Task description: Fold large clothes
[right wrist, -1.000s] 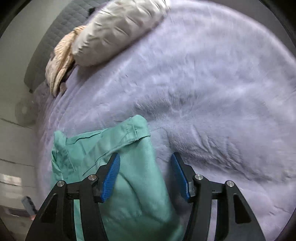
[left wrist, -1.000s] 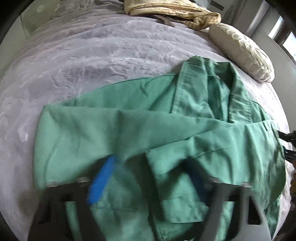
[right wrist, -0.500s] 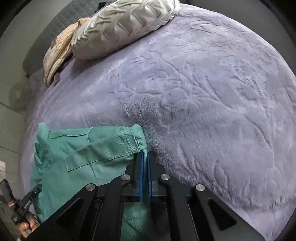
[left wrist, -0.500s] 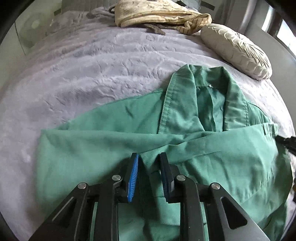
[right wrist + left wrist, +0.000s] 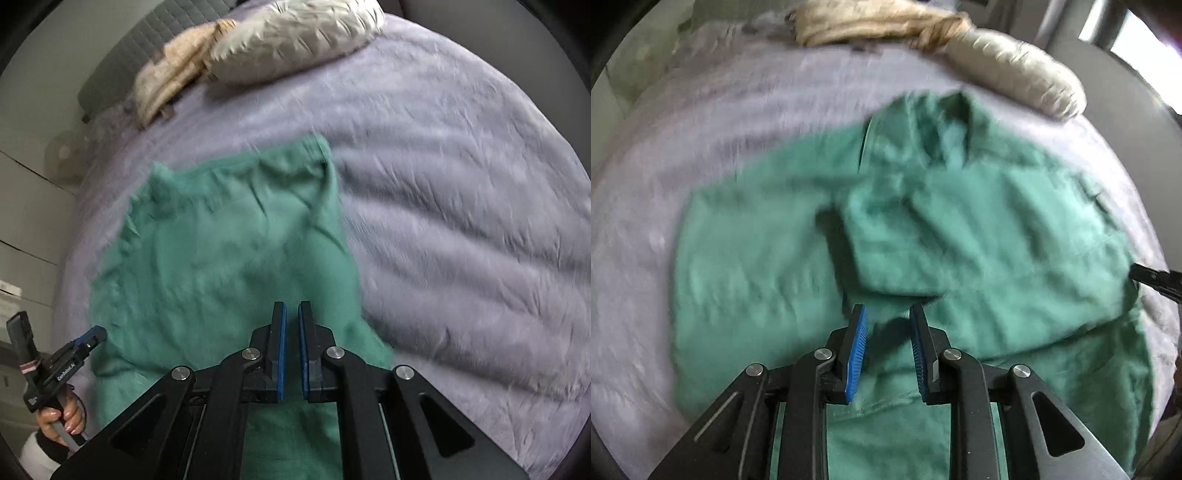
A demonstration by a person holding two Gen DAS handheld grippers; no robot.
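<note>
Left view: the left gripper [image 5: 888, 328], spread wide a second before, had narrowed onto a fold of the green shirt [image 5: 768, 258], which had begun lifting off the bed [image 5: 665, 129]; collar lay beyond the fingers. Right view: the right gripper [image 5: 291, 325] had shut, pinching the shirt's hem. Only this view showed the person's hand [image 5: 61, 417].

Counts: one green garment [image 5: 923, 236] on one lilac bedspread [image 5: 461, 192]; one cream pillow [image 5: 295, 40]; one beige striped cloth [image 5: 879, 22] bunched beside it; two grippers, left gripper [image 5: 888, 321] and right gripper [image 5: 291, 314]; one hand [image 5: 62, 417] visible; one fan [image 5: 66, 153], blurred.
</note>
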